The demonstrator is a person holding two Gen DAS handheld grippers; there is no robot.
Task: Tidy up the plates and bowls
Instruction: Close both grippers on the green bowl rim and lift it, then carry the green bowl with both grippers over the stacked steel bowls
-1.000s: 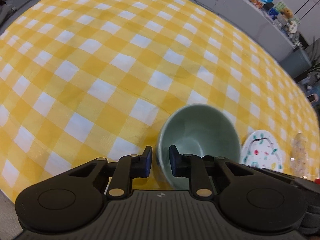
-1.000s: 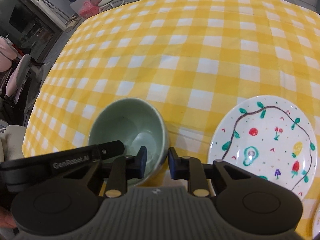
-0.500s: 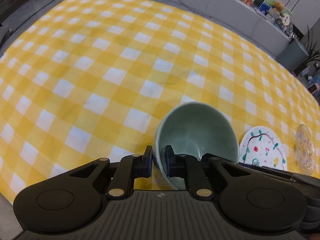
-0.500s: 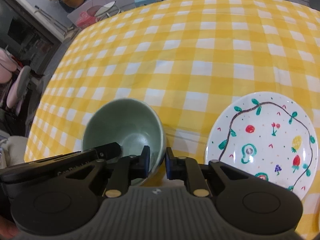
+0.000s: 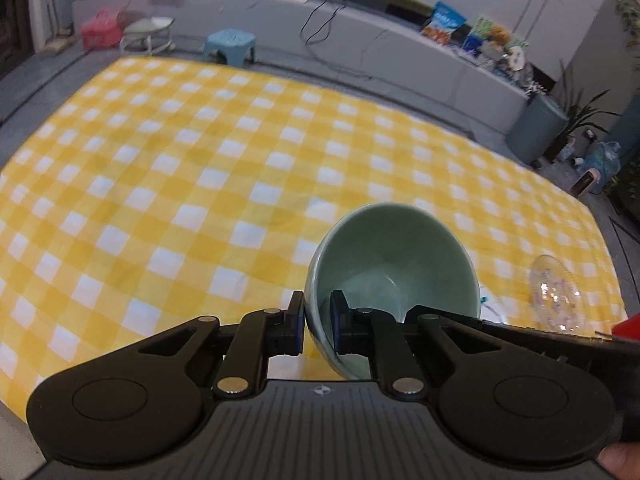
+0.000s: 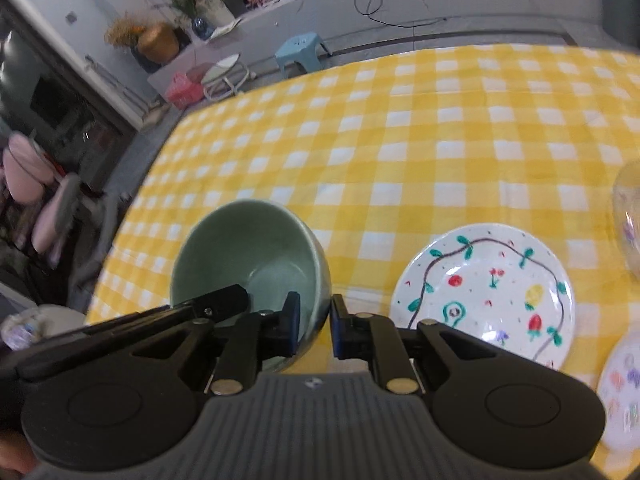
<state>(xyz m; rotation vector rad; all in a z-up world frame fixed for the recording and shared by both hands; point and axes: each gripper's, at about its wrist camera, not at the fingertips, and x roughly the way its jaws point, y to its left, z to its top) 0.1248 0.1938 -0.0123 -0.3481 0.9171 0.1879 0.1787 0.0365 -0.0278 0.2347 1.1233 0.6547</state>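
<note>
A pale green bowl (image 5: 394, 264) hangs above the yellow checked tablecloth (image 5: 200, 184), held from both sides. My left gripper (image 5: 317, 322) is shut on its left rim, one pad inside and one outside. My right gripper (image 6: 314, 318) is shut on the opposite rim of the same green bowl (image 6: 248, 248). The other gripper's finger reaches into the bowl in each view. A white plate painted with fruit and a vine (image 6: 486, 294) lies flat on the cloth to the right of the bowl.
A clear glass dish (image 5: 554, 294) sits near the table's right edge; a second patterned plate (image 6: 624, 384) lies at the bottom right. Beyond the table are a blue stool (image 5: 231, 46), a grey bin (image 5: 536, 128) and a long low counter (image 5: 360, 32).
Both grippers closed on the green bowl's rim and lifted it off the cloth. The views tipped upward, so the room beyond the table came into sight.
</note>
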